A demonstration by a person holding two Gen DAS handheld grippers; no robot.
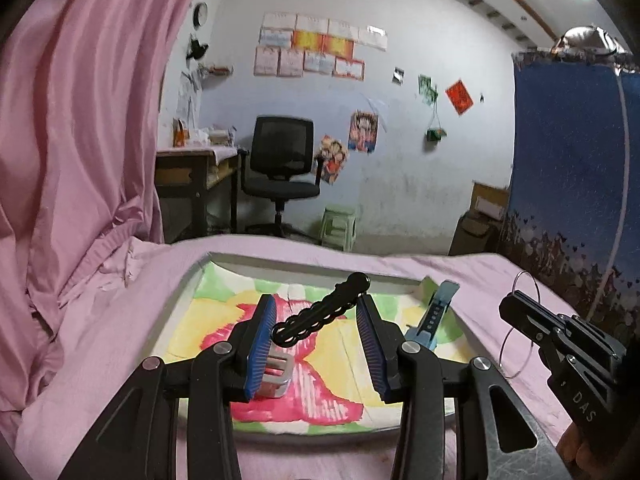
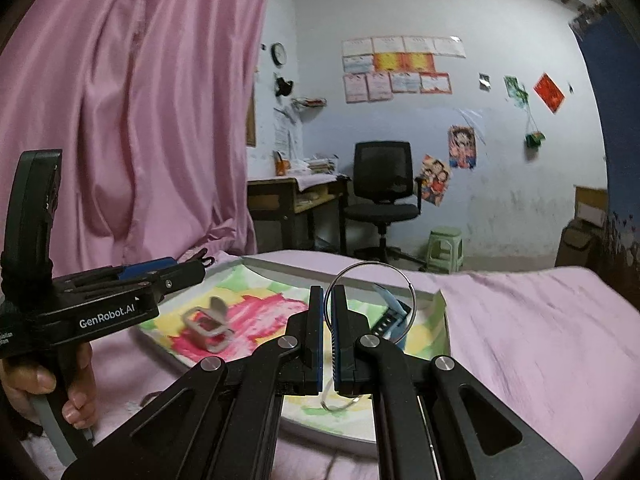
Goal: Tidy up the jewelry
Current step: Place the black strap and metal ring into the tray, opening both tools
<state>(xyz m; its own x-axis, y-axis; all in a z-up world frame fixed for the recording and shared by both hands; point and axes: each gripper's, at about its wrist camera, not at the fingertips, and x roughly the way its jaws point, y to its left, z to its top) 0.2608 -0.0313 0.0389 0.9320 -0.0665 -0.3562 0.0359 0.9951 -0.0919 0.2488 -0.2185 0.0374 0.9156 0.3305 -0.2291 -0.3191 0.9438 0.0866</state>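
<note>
jaws pinching ring [image 2: 370, 300], clip [image 1: 320, 314] between

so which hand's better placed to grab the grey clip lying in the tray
Left. The left gripper is open right above the grey clip, though a black hair clip hangs off one finger. The right gripper is shut on the wire ring.

right gripper [image 2: 328, 300] pinches a thin metal ring [image 2: 370, 300] above the tray [image 2: 442, 312]; a grey clip [image 2: 208, 326] lies inside.
</note>
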